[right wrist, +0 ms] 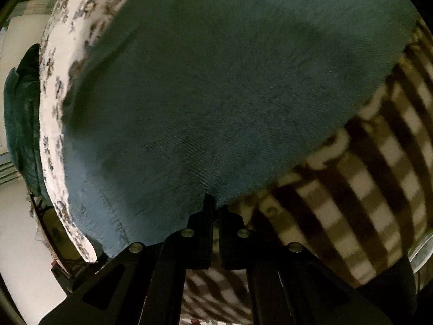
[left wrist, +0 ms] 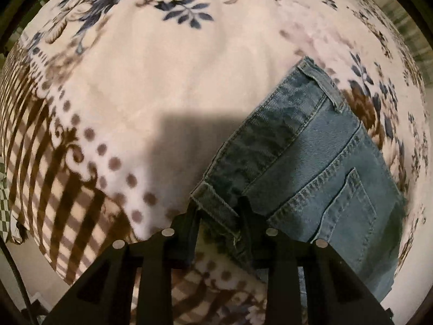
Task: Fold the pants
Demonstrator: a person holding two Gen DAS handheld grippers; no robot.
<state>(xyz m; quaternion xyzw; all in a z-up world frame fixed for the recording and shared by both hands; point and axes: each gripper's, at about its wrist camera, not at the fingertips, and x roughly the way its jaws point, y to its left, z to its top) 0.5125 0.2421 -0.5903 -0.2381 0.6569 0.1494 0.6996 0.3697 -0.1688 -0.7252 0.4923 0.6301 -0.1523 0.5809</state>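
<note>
Blue denim pants lie folded on a floral blanket, waistband toward the far right, a back pocket showing. My left gripper hangs open over the near corner of the pants, its fingers on either side of a frayed leg hem. In the right wrist view the denim fills most of the frame. My right gripper has its jaws nearly together on the near edge of the denim.
A cream blanket with blue and brown flowers covers the bed, with a brown checked border at the left and in the right wrist view. A dark green cloth lies beyond the bed's edge.
</note>
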